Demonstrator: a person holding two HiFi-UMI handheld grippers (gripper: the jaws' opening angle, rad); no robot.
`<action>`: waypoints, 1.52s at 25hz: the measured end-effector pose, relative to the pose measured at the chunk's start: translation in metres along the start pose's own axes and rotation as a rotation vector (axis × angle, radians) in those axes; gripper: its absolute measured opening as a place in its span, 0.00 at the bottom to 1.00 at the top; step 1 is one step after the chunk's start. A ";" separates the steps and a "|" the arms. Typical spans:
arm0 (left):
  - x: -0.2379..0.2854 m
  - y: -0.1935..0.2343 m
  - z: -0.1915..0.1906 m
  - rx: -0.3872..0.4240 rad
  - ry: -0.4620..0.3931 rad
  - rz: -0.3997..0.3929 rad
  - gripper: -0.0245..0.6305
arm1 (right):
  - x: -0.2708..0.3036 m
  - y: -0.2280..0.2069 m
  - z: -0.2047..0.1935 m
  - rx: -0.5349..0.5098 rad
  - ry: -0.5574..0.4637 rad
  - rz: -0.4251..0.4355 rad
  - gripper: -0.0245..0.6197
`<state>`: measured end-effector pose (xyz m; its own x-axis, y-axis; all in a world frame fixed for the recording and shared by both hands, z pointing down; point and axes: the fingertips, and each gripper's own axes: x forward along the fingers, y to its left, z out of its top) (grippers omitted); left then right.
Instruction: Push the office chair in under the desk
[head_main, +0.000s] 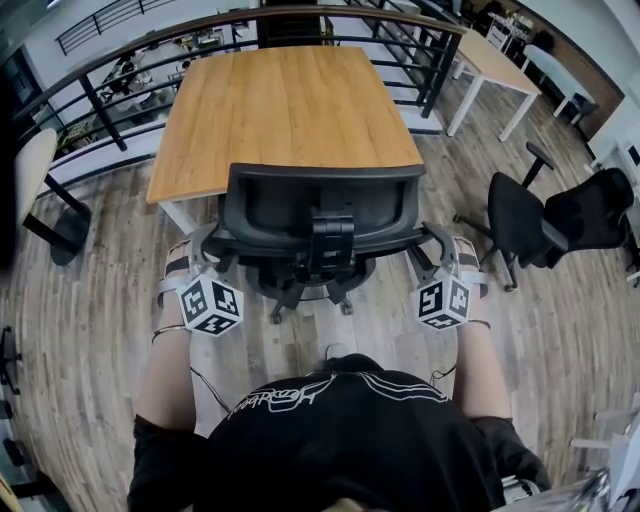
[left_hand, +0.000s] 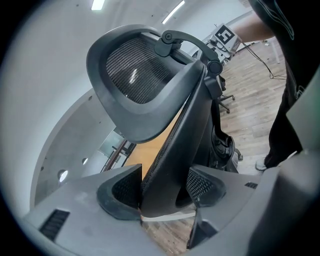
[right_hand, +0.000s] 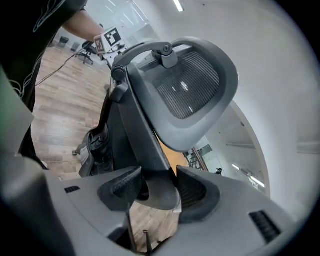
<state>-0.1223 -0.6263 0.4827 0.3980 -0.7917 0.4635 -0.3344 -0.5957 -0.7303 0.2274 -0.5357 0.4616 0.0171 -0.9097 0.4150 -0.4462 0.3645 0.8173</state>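
Gripping the office chair (head_main: 325, 205) by the 2 side edges of its backrest, the left gripper (head_main: 203, 252) and the right gripper (head_main: 432, 252) have their fingers set wide and closed on the thick dark frame. The left gripper view shows the frame wedged between the pads (left_hand: 120, 187), and the right gripper view shows the same on the other side (right_hand: 197, 192).

The chair stands on the wooden floor (head_main: 90, 330) facing the counter (head_main: 290, 110). Its backrest top is about level with the counter's near edge, while the wheeled base (head_main: 283, 300) sits out on the open floor, so the push looks hardly begun.

To do it well, I would drive both grippers forward together at an even pace, so the chair rolls straight and does not swivel on its column. The force is best kept low and level along the frame, because a downward lean could tilt the back instead of moving the wheels. The white leg (head_main: 180, 215) at the counter's near left corner is close to the chair's left side, so the line should stay centred.
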 end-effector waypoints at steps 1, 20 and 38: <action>0.000 0.000 0.000 -0.001 0.002 0.000 0.43 | 0.000 0.000 0.000 -0.001 -0.002 -0.001 0.41; 0.003 -0.001 -0.003 -0.027 0.050 0.037 0.43 | 0.015 -0.004 0.000 -0.019 -0.078 0.008 0.41; 0.157 0.107 -0.018 -0.050 0.082 0.048 0.43 | 0.196 -0.085 0.027 -0.027 -0.108 0.025 0.41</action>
<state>-0.1108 -0.8173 0.4861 0.3096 -0.8267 0.4698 -0.3945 -0.5612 -0.7276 0.2447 -0.7501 0.4626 -0.0908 -0.9158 0.3911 -0.4211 0.3912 0.8183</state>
